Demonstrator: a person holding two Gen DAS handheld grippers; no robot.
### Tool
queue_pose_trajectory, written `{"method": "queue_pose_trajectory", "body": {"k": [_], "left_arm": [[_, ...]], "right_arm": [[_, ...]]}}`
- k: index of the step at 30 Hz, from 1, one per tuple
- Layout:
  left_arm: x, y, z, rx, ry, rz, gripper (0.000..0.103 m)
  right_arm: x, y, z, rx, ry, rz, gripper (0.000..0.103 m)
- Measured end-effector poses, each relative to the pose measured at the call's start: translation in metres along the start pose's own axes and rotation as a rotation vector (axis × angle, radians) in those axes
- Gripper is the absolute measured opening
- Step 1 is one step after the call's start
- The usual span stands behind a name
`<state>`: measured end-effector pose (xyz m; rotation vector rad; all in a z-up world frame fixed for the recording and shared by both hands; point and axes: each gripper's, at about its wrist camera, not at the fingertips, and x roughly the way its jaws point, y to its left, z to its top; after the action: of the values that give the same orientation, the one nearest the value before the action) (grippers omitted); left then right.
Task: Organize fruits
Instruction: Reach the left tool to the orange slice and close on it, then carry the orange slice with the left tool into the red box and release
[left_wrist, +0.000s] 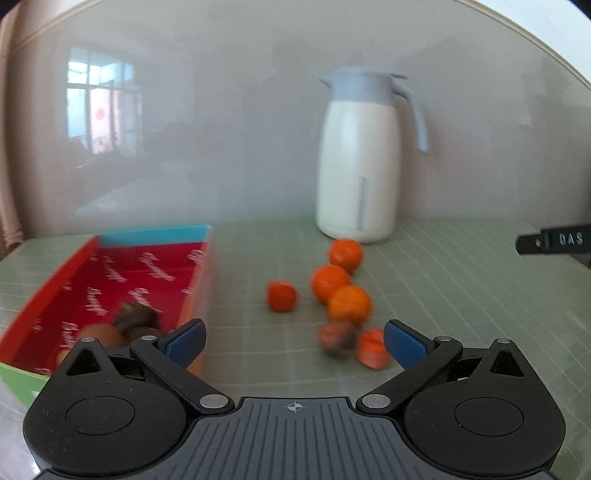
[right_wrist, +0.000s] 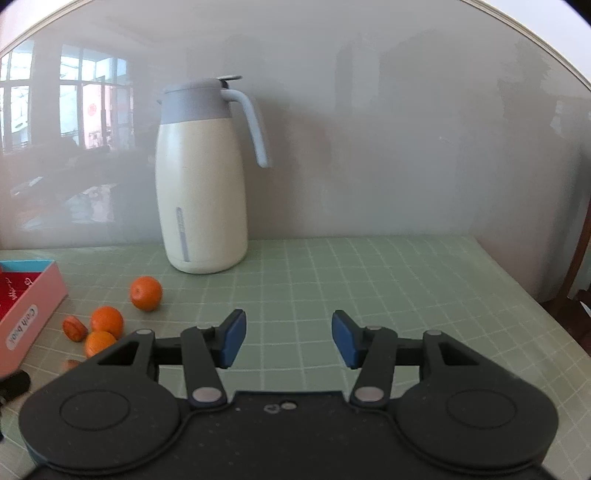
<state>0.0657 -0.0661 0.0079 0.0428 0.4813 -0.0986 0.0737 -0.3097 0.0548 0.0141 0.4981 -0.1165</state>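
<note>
Left wrist view: left gripper (left_wrist: 294, 341) spread wide, empty; a brown fruit (left_wrist: 337, 338) just beyond, oranges (left_wrist: 330, 281) mid-frame, red box (left_wrist: 122, 291) at left holding some fruit. Right wrist view: right gripper (right_wrist: 288, 338) parted, empty; cream jug (right_wrist: 201, 195) at the back.

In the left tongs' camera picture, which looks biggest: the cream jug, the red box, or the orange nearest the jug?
Largest to smallest:
1. Red cardboard box, though nearness inflates it
2. Cream jug with grey lid, close behind
3. Round orange
</note>
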Motion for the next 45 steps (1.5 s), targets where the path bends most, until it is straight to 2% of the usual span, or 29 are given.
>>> {"method": "queue_pose_trajectory", "body": {"k": [1,2,3,4,8,12,20,22,23,24,36,45], "left_arm": [[0.002,-0.007,-0.001,0.012,0.011,-0.008,0.102],[0.005,-0.012,-0.003,0.018,0.019,-0.016,0.096],[0.007,-0.018,-0.004,0.024,0.033,-0.027,0.083],[0.012,-0.023,-0.005,0.031,0.055,-0.039,0.079],[0.024,-0.043,-0.008,0.050,0.098,-0.054,0.074],[0.036,-0.053,-0.008,0.036,0.152,-0.066,0.051],[0.042,-0.074,-0.008,0.038,0.148,-0.038,0.050],[0.043,-0.075,-0.007,0.028,0.149,-0.036,0.045],[0.043,-0.075,-0.007,0.026,0.148,-0.037,0.035],[0.044,-0.076,-0.007,0.028,0.145,-0.040,0.029],[0.037,-0.083,-0.003,0.040,0.113,-0.044,0.029],[0.025,-0.064,0.008,0.020,0.071,-0.024,0.029]], "right_arm": [[0.000,-0.003,-0.001,0.002,0.002,-0.005,0.051],[0.000,-0.006,-0.002,0.004,0.003,-0.008,0.051],[0.000,-0.010,-0.003,0.007,0.005,-0.013,0.051],[0.000,-0.013,-0.003,0.009,0.005,-0.016,0.051],[-0.001,-0.026,-0.007,0.022,0.011,-0.031,0.051],[-0.002,-0.035,-0.010,0.025,0.018,-0.043,0.051],[0.000,-0.047,-0.017,0.026,0.037,-0.050,0.051],[0.000,-0.048,-0.018,0.024,0.041,-0.050,0.051],[0.000,-0.049,-0.019,0.024,0.041,-0.049,0.051],[0.000,-0.050,-0.019,0.024,0.042,-0.049,0.051],[-0.004,-0.056,-0.019,0.038,0.034,-0.041,0.051],[-0.006,-0.035,-0.010,0.021,0.021,0.000,0.051]]}}
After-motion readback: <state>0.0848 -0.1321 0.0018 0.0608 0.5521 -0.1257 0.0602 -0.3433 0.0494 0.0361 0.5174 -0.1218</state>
